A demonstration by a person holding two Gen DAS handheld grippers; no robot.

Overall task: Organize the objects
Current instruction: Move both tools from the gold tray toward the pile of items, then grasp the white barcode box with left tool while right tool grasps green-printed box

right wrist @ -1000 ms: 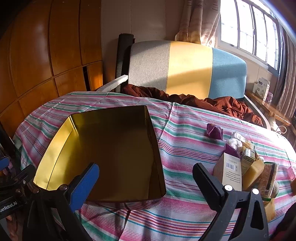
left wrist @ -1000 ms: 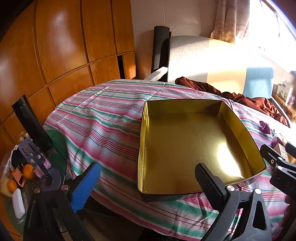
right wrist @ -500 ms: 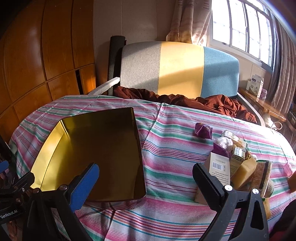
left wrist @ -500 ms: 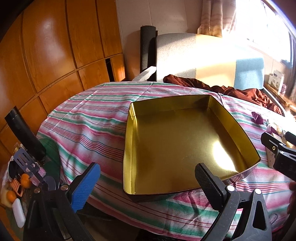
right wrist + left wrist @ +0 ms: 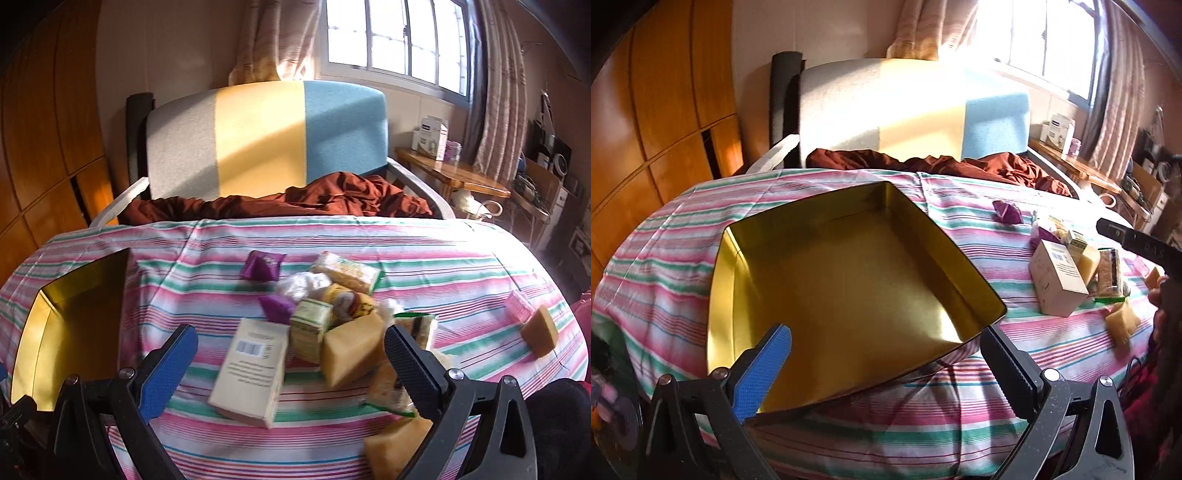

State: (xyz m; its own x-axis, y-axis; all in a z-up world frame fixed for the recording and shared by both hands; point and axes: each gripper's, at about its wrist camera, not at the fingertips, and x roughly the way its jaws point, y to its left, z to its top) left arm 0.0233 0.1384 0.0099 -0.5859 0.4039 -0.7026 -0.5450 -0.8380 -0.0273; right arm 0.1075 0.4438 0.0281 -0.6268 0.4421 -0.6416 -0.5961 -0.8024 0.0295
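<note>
Both views have swung right: the gold tin (image 5: 846, 288) slides to frame left, the clutter pile to centre.

Low in frame, right gripper (image 5: 291, 354) and left gripper (image 5: 886, 354) gape, empty; beyond, the cream box (image 5: 251, 365) leans on soap blocks (image 5: 351, 350), and a careless grab could topple the heap.

Landmark: armchair (image 5: 266, 136), back in 3 panels, grey, yellow, blue.
Cloth: dark red fabric (image 5: 325, 199), crumpled on the armchair's seat.
Wall: wooden panelling (image 5: 665, 110), left of the armchair.
Window: barred panes (image 5: 399, 37) above the armchair, curtains (image 5: 277, 40) at both sides.
Side table: wooden (image 5: 450, 173), right of the armchair, bearing a white box (image 5: 432, 136).
</note>
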